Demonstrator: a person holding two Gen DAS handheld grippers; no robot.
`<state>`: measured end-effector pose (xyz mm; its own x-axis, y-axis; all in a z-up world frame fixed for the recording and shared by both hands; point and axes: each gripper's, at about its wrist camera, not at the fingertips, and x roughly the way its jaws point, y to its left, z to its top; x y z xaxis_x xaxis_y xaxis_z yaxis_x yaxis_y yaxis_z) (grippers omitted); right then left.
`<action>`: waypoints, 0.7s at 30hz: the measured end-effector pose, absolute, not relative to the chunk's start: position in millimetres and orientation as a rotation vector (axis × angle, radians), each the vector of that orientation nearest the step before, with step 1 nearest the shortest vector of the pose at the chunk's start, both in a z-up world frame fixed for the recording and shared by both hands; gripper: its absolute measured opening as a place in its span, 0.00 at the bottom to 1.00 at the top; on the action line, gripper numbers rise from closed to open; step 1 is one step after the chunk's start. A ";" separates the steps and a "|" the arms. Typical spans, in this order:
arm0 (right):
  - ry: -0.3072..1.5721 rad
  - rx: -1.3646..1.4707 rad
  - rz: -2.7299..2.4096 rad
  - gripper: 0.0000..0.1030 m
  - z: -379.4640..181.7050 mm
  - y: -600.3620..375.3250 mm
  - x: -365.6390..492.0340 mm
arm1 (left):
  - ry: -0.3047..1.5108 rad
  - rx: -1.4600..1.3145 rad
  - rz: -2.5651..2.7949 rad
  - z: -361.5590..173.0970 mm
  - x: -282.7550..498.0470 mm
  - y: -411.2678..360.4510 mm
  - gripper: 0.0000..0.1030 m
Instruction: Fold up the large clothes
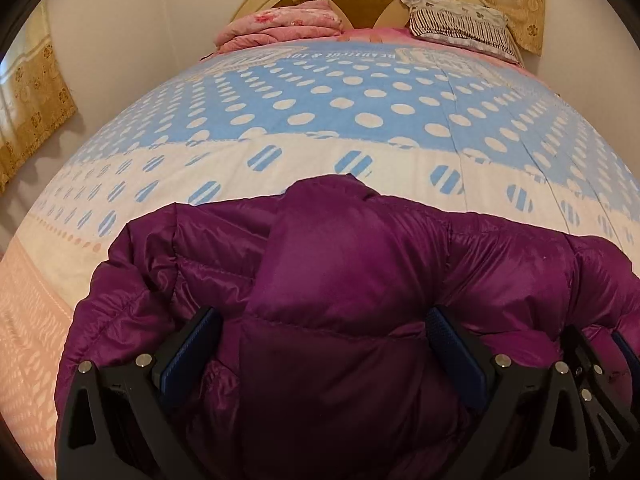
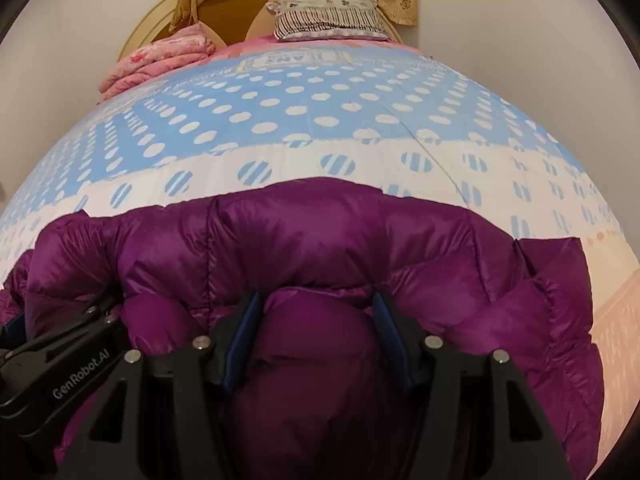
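Purple down jacket (image 1: 340, 264) laid across the near end of the bed, gripped from both sides.

The jacket is spread on the polka-dot bedspread (image 1: 320, 104). A puffy fold is clamped between the pads of the left gripper (image 1: 324, 332). Another bulging fold is pinched by the right gripper (image 2: 316, 316). A striped pillow (image 2: 328, 16) is seen at the headboard.

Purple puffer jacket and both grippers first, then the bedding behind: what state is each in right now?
Purple quilted puffer jacket: lying bunched on the bed, not yet a neat fold.
Left gripper: jaws wide, puffy fabric bulging between them; grip unclear.
Right gripper: jaws part open, a fabric bulge between them; grip unclear.
Blue and white dotted bedspread: spread flat.
Pink floral quilt: folded, by the headboard.
Striped pillow: resting at the headboard.
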<state>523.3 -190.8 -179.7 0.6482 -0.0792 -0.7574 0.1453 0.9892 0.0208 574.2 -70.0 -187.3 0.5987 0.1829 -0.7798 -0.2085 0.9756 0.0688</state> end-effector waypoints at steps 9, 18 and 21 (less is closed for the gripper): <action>0.880 0.049 -0.122 0.63 -182.9 -185.6 536.6 | 0.935 -0.055 0.188 -185.7 575.3 -63.9 0.99; 0.809 0.046 0.052 0.71 -124.0 -182.0 446.0 | 0.822 -0.013 0.010 -142.3 486.1 -65.9 0.99; 0.907 -0.008 0.053 0.71 -155.4 -172.6 443.0 | 0.896 0.079 0.059 -176.1 493.6 -76.6 0.99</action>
